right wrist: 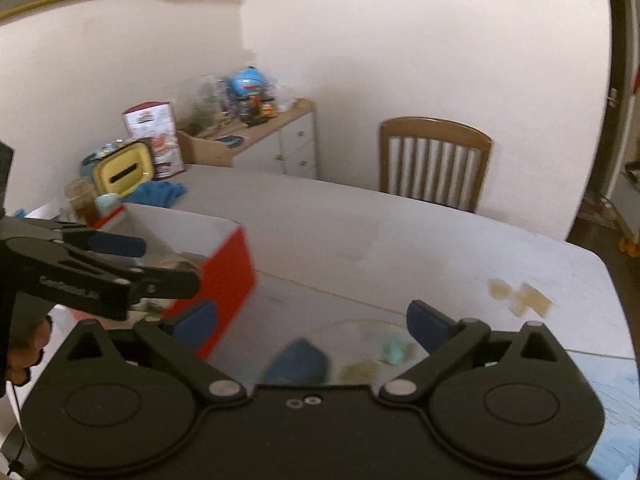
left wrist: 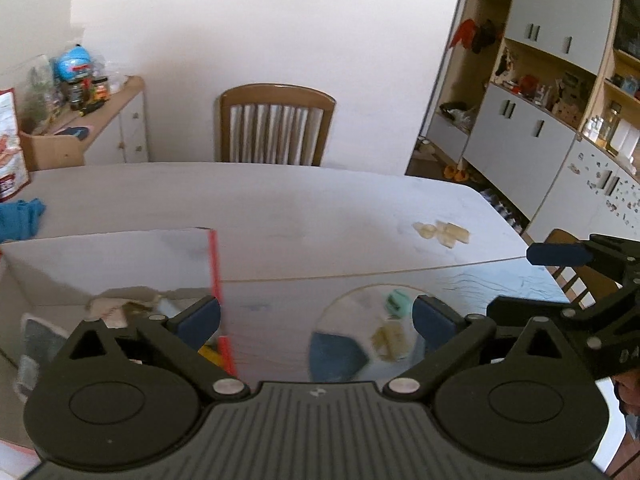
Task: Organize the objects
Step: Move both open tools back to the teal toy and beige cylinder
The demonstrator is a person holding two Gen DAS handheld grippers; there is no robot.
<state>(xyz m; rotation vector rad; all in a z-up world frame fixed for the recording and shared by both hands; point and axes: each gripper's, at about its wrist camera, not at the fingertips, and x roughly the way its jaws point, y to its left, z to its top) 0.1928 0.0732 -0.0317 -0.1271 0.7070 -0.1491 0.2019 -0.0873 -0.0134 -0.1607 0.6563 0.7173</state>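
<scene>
On the left of the table [left wrist: 320, 208] stands an open box [left wrist: 120, 264] with white inner walls and a red outside. Some items already lie inside it, though they are too blurred to name, so I judge it is the place where the objects are collected. The left gripper [left wrist: 316, 312] hangs over the near edge of this box with its jaws spread wide and nothing between them.

To the right of the box, near the front, is a round glass plate [left wrist: 372, 308]. It carries a blue piece [left wrist: 336, 354], a small green piece [left wrist: 398, 303] and a beige one [left wrist: 390, 338]. They probably wait there to be sorted.

The right gripper [right wrist: 312, 324] is also wide open and empty, above the plate, which suits a pick from it. Far to the right, some pale pieces [left wrist: 442, 234] lie loose on the table.
</scene>
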